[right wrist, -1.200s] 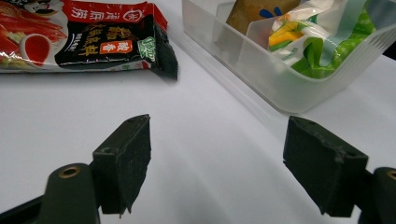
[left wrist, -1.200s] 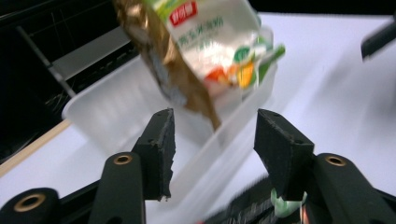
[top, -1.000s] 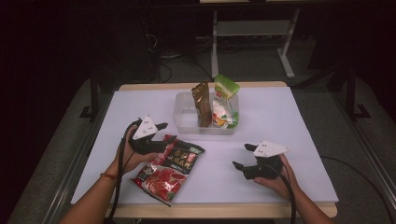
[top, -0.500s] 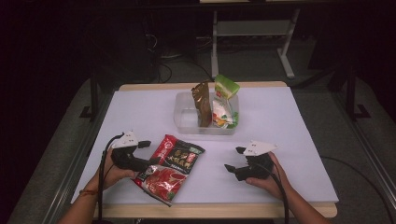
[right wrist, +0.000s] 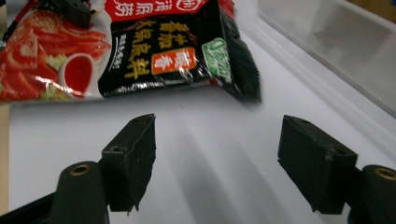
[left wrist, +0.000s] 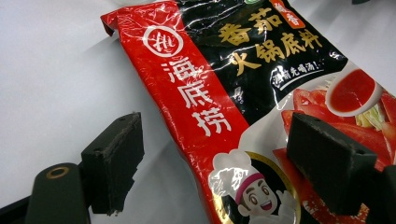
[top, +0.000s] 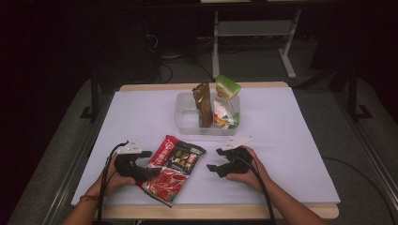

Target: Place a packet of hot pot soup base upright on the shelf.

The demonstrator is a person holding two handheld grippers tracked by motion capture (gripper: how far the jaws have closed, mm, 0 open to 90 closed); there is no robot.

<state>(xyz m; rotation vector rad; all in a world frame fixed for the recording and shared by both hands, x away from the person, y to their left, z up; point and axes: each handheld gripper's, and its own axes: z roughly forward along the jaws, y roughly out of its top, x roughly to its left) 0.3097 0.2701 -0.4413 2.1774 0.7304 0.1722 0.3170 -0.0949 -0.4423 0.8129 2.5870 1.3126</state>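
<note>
Black left gripper (top: 141, 165): jaws have just been opening and stand wide; in the left gripper view (left wrist: 212, 163) one pad sits over bare desk, the other over the pouch's printed face, with the pouch's red edge running between them. No pad presses on it.
Pouch (top: 172, 167): a red and black soup-base pouch lying flat on the white desk (top: 291, 154), near the front edge, between the two hands.
Pouch's long axis: slanted, from the near-left corner by the left gripper up toward the far-right corner that points at the tub.
Which hand is nearer: the left, plainly; its gripper is right at the pouch's left edge, low over it. I'd judge a pinch on that long red edge to be the readiest move.
Right gripper (top: 217, 166): jaws have just been narrowing a little yet are well apart, nothing between them; in the right gripper view (right wrist: 217, 161) there is bare desk between the pads, and the pouch (right wrist: 140, 51) lies ahead, its dark corner nearest.
Gap on the right: the gripper is near the pouch's right edge but apart from it.
Tub (top: 184, 123): clear, farther back at mid-desk, two packets standing in it, well apart from both grippers.
</note>
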